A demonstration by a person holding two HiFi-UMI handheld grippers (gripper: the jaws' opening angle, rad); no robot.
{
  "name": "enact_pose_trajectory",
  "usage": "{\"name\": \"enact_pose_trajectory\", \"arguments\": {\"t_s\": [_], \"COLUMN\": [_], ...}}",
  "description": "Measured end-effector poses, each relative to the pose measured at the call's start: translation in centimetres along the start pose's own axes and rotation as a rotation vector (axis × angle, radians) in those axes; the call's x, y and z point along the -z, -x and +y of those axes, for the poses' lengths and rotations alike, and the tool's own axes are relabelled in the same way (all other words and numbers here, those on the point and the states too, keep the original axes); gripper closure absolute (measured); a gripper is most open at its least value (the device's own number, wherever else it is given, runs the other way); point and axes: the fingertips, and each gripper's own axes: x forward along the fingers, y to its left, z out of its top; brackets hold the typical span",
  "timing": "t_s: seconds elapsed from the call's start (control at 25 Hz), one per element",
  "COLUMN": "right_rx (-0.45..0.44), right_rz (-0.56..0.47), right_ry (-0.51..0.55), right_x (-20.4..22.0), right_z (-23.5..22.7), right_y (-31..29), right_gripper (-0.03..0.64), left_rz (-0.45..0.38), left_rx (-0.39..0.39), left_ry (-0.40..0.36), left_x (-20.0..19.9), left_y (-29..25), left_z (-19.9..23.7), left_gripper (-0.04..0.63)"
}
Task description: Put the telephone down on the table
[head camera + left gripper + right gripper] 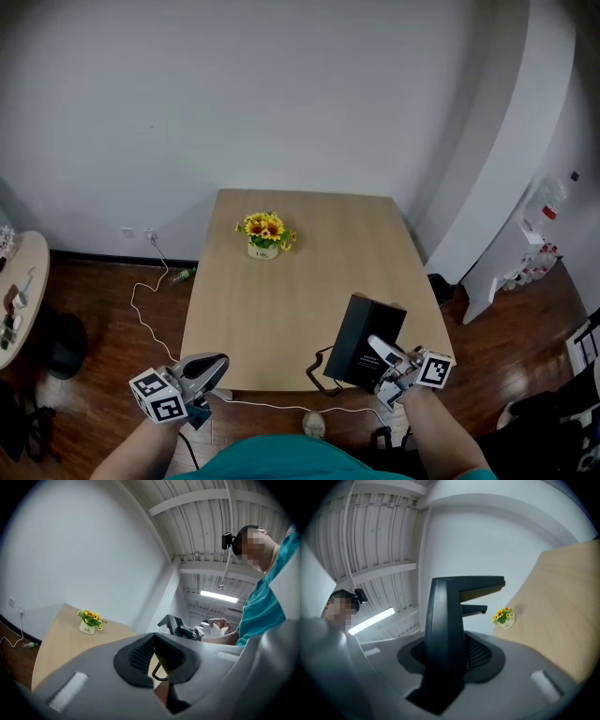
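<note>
A black telephone (pixel 367 339) stands almost on edge over the near right corner of the wooden table (pixel 272 309). My right gripper (pixel 382 356) is shut on its lower edge. In the right gripper view the telephone (pixel 446 625) rises straight up between the jaws of the right gripper (pixel 447 656). A black cord (pixel 322 372) hangs from it past the table's front edge. I cannot tell whether the telephone touches the tabletop. My left gripper (pixel 212 366) hovers off the near left corner with its jaws together, holding nothing. From the left gripper (pixel 153 657), the telephone (pixel 172 622) shows at the far right.
A small white pot of sunflowers (pixel 265 235) stands at the back of the table, left of the middle. A white cable (pixel 148 314) trails over the wooden floor on the left. A round side table (pixel 21 298) is at the far left, and a white panel (pixel 511 234) leans at the right.
</note>
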Motion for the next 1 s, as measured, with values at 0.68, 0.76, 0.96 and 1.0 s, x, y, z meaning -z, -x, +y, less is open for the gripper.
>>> {"name": "enact_pose_trajectory", "arguments": {"t_s": [0.68, 0.76, 0.96, 1.0], "right_rx": [-0.107, -0.089, -0.052, -0.045], "right_rz": [0.247, 0.255, 0.278, 0.278], "right_ry": [-0.116, -0.14, -0.181, -0.191], "right_x": [-9.0, -8.7, -8.1, -7.9], "right_z": [-17.9, -20.3, -25.2, -26.1], "right_y": [-8.2, -9.2, -11.9, -12.4], "right_gripper": [0.453, 0.453, 0.453, 0.453], "left_rz": [0.003, 0.011, 0.023, 0.029], "left_rx": [-0.153, -0.152, -0.098, -0.088], "left_ry": [0.045, 0.067, 0.096, 0.105], "left_x": [1.8, 2.0, 2.4, 2.6], "left_y": [-15.9, -16.4, -17.6, -17.6], "left_z": [5.5, 6.6, 9.4, 9.9], "left_gripper": [0.589, 0.589, 0.589, 0.589]}}
